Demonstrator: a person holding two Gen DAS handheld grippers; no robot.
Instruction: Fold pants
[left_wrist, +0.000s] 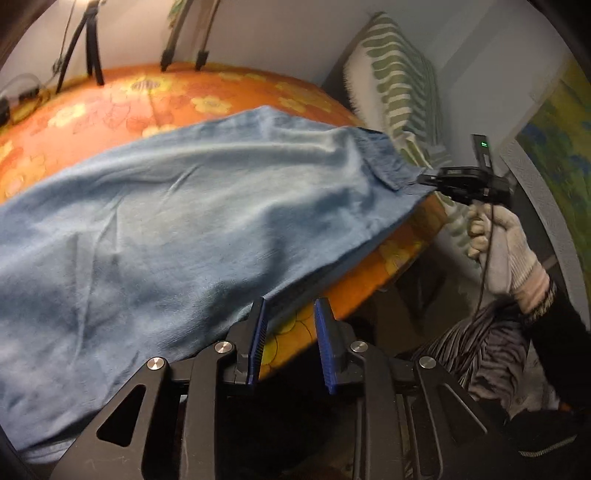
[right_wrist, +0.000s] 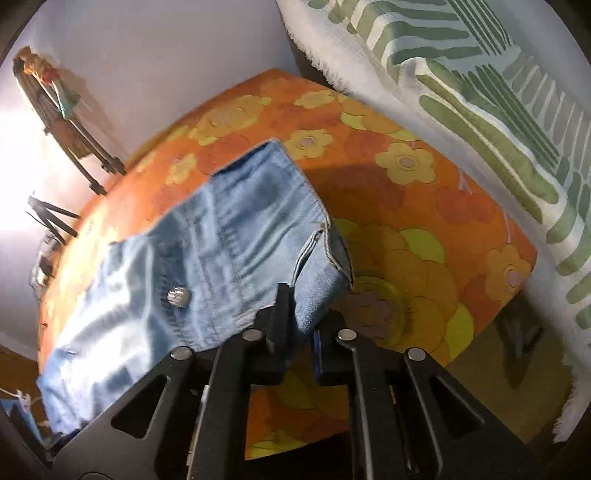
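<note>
Light blue denim pants (left_wrist: 177, 221) lie spread across the orange flowered bed (left_wrist: 122, 103). My left gripper (left_wrist: 290, 310) is open at the bed's near edge, its blue pads (left_wrist: 260, 325) just beside the pants' edge, holding nothing. My right gripper (right_wrist: 301, 314) is shut on the waistband corner of the pants (right_wrist: 236, 236), lifting it above the bed (right_wrist: 406, 229). A metal button (right_wrist: 179, 296) shows on the waistband. In the left wrist view the right gripper (left_wrist: 424, 180) pinches the far right corner, held by a gloved hand (left_wrist: 506, 243).
A green and white striped pillow (left_wrist: 399, 88) (right_wrist: 480, 92) leans at the bed's right side. Tripod legs (left_wrist: 92, 51) stand at the bed's far edge, also seen in the right wrist view (right_wrist: 85, 158). Dark striped cloth (left_wrist: 480, 350) lies below right.
</note>
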